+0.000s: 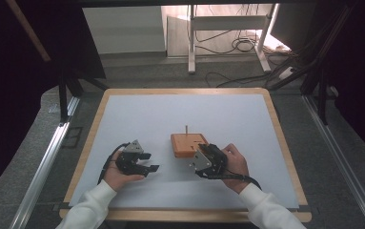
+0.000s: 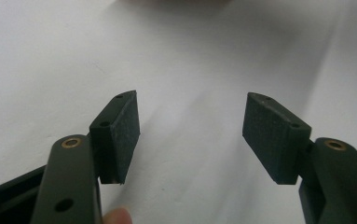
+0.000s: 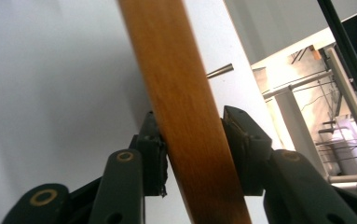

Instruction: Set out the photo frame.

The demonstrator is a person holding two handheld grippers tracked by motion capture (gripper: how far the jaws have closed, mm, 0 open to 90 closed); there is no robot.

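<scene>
An orange-brown wooden block (image 1: 187, 144) with a thin upright peg (image 1: 186, 129) lies flat on the white board near the middle front. My right gripper (image 1: 200, 153) is shut on the block's near right edge; in the right gripper view the block's side (image 3: 185, 121) runs between both pads and the peg (image 3: 220, 71) sticks out beyond. My left gripper (image 1: 150, 163) rests to the block's left, apart from it, held by a hand. Its jaws stand wide open over bare white surface, with nothing between the pads (image 2: 125, 133).
The white board (image 1: 137, 114) lies on a wooden-rimmed table (image 1: 92, 129). Metal rails (image 1: 46, 157) run along both sides. Beyond the far edge are a white stand (image 1: 192, 43) and cables on the floor (image 1: 237, 45).
</scene>
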